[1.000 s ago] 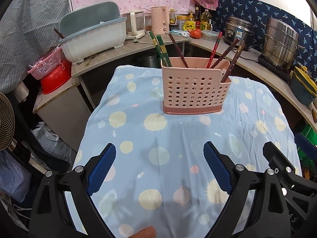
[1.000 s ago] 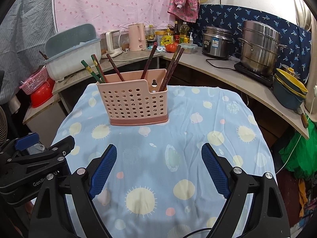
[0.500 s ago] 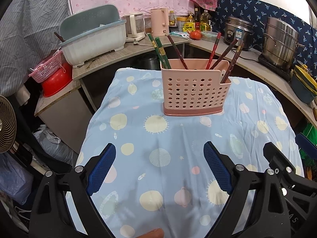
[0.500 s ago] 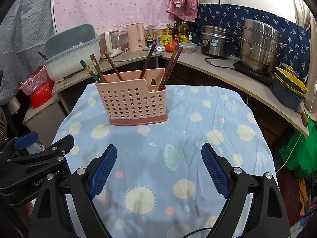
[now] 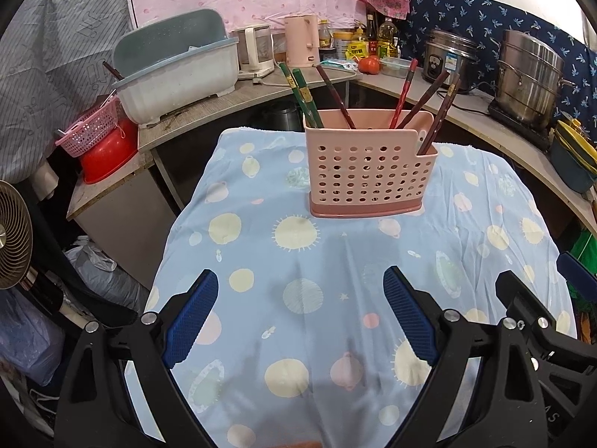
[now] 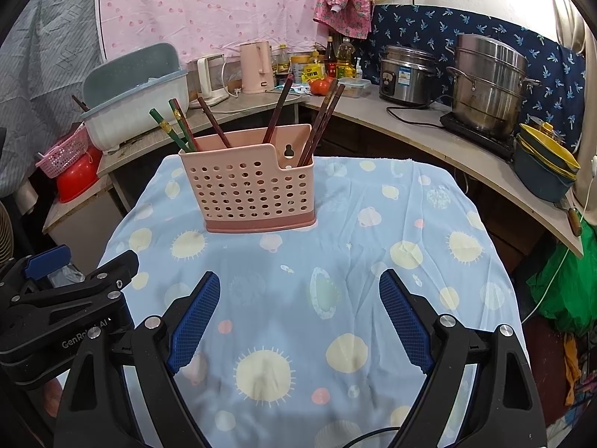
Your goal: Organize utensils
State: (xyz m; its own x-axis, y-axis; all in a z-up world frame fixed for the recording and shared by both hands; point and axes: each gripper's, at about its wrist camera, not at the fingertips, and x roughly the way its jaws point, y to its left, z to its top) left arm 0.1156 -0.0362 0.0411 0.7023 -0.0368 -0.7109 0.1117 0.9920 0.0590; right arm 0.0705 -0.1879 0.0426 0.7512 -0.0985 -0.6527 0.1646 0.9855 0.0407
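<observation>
left view: the left tool (image 5: 300,306) is wide apart with nothing in it, over the blue cloth (image 5: 335,261). the pink holder (image 5: 367,171) with chopsticks (image 5: 304,93) stands further back. a fan (image 5: 13,235) shows only here.

right view: the right tool (image 6: 298,308) is wide apart too, holding nothing. the holder (image 6: 250,190) sits left of middle. a green bag (image 6: 563,283) shows only here.

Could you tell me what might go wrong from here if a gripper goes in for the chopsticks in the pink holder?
1. The chopsticks lean at crossing angles in the pink holder; pulling one may drag its neighbours or snag the rim.
2. The holder looks light and stands on a loose tablecloth, so a sideways tug could tip or slide it.
3. The left gripper and right gripper, both open, sit close together and might collide.
</observation>
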